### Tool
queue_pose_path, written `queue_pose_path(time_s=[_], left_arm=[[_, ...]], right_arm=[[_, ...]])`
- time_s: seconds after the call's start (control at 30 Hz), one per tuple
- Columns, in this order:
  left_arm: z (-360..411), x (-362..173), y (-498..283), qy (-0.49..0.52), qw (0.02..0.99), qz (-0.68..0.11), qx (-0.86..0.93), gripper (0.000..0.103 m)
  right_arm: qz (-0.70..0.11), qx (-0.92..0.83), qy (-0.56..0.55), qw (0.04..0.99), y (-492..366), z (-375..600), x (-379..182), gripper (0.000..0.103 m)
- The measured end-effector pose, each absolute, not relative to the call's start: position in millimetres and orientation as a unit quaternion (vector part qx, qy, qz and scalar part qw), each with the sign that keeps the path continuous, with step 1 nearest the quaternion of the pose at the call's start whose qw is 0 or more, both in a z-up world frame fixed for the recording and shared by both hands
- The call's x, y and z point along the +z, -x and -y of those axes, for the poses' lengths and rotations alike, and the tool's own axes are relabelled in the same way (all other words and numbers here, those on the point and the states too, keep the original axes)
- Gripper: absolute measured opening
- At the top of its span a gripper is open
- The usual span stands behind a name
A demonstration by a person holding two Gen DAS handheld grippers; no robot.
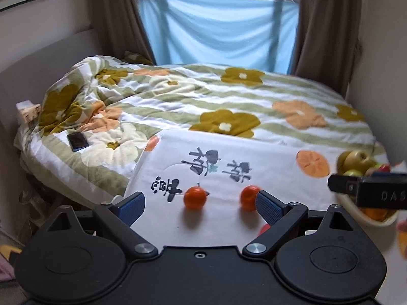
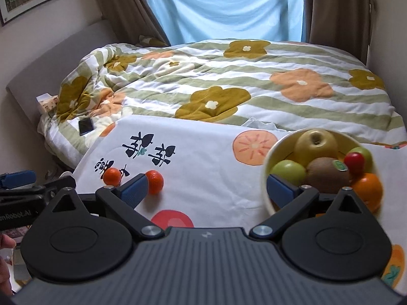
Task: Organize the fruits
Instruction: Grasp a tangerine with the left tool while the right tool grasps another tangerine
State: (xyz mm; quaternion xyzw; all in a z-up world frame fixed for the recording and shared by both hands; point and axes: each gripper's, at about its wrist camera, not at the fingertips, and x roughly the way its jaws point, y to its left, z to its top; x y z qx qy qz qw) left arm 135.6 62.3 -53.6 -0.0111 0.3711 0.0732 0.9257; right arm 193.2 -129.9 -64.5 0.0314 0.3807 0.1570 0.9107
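Two small tangerines lie on a white printed cloth [image 1: 254, 152] spread over the bed. In the left wrist view the left tangerine [image 1: 195, 197] sits ahead of my open left gripper [image 1: 201, 207]. The right tangerine [image 1: 249, 197] rests against the tip of its right finger. A cream bowl [image 2: 267, 175] at the right holds a yellow apple [image 2: 316, 145], green apples, a kiwi [image 2: 328, 172], a small red fruit and an orange. My right gripper [image 2: 208, 190] is open, nothing between its fingers. Its right finger overlaps the bowl's near rim; its left finger stands by a tangerine [image 2: 155, 181].
A flowered quilt [image 1: 229, 96] covers the bed beyond the cloth. A phone [image 1: 77, 141] lies on it at the left, with a tissue box [image 1: 28, 110] near the headboard. Brown curtains and a blue sheet hang at the back. A wall stands close on the right.
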Motion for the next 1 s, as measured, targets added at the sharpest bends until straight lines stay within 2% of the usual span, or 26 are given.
queue_pose_path(time_s=[0.4,0.5,0.57,0.67,0.9,1.0], left_arm=[[-99,-111,-185,-0.059,0.907,-0.417,-0.016,0.093],[-101,-124,-193,-0.077,0.898,-0.431,-0.037,0.086],[-101,-130,-199,-0.081,0.894,-0.437,-0.052,0.085],[-101,-137,-206,-0.081,0.889,-0.444,-0.072,0.071],[-105,-142,-216,-0.081,0.885,-0.449,-0.093,0.060],[-108,-145,-219,-0.077,0.882,-0.454,-0.097,0.046]], right_arm=[[-0.419,0.111,-0.032,0.901,-209,85,-110,0.103],[-0.437,0.110,-0.031,0.892,-212,77,-118,0.103],[-0.439,0.105,-0.034,0.892,-212,71,-122,0.103],[-0.441,0.099,-0.048,0.891,-214,65,-125,0.103],[-0.447,0.095,-0.060,0.887,-221,55,-131,0.103],[-0.450,0.096,-0.060,0.886,-223,52,-133,0.102]])
